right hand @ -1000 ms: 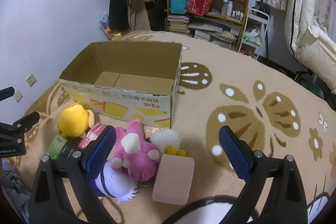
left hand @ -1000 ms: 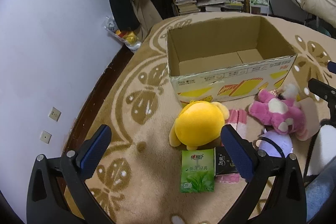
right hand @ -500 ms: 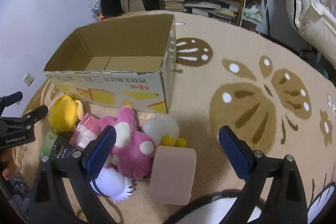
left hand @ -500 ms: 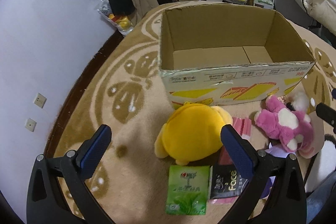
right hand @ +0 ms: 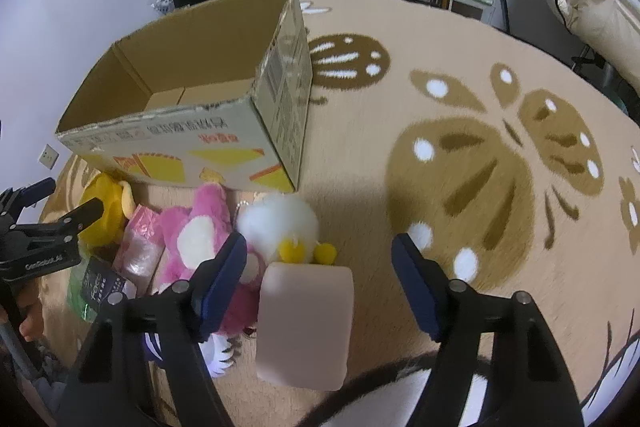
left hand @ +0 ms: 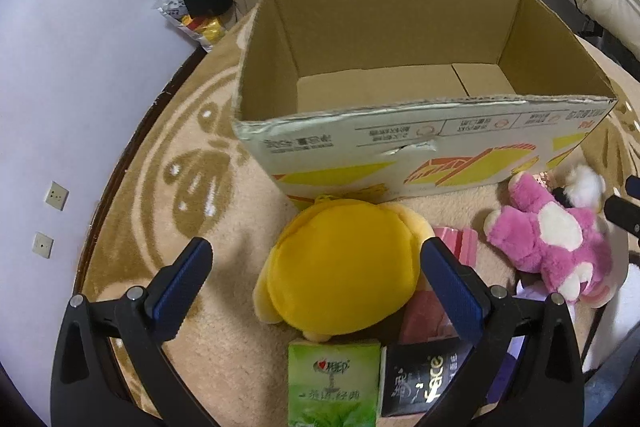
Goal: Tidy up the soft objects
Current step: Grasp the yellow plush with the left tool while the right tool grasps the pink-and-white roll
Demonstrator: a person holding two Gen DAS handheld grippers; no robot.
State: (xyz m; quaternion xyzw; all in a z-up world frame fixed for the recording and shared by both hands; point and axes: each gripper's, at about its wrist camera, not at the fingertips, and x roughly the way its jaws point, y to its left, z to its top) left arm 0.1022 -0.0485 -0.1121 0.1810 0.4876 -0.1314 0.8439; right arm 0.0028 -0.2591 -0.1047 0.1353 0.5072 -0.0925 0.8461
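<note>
Left gripper [left hand: 316,287]: jaws wide, empty, yellow plush [left hand: 340,267] dead ahead between them.
Right gripper [right hand: 318,283]: just been narrowing, gripping nothing; pink block [right hand: 306,323] between its jaws, long axis running away from it.

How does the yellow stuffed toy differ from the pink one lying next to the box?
The yellow plush is smooth and rounded, one colour; the pink plush is shaggy, with cream patches and spread limbs. The yellow one lies between the open left tongs; the pink one lies outside them. Both rest on the carpet before the cardboard box.

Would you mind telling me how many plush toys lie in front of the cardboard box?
3 clearly: the round yellow plush toy leftmost, pink-and-cream plush bear beside it, fluffy white plush chick rightmost. A purple-white one seems partly hidden beneath the bear.
</note>
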